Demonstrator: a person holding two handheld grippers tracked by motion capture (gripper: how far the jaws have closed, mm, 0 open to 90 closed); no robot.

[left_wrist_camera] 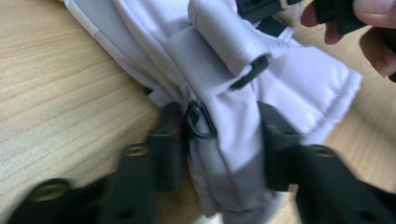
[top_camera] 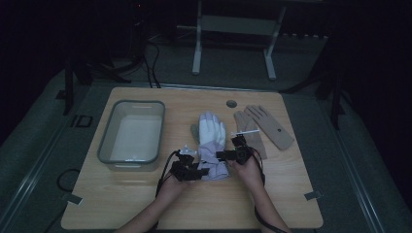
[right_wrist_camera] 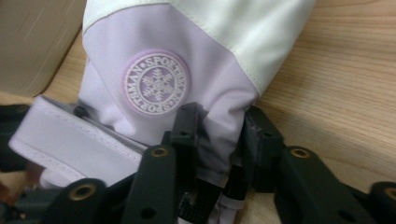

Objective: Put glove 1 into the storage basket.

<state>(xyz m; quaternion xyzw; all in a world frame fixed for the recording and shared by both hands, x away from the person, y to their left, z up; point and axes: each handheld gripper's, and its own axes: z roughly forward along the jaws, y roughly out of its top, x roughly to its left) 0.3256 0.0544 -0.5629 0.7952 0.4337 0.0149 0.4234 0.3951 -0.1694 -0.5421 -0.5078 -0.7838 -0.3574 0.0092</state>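
Both your left gripper (left_wrist_camera: 215, 140) and right gripper (right_wrist_camera: 217, 140) have jaws clenched on the ski glove (top_camera: 213, 141) cuff's slick fabric, so uneven lifting could slip one side free.

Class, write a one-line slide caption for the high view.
Both grippers, left and right, grip the cuff of a white-and-lilac ski glove between a grey tub and tan gloves.

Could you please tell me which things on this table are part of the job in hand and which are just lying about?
In hand: white-and-lilac ski glove, left gripper, right gripper.
Lying about: tan gloves, plastic tub.
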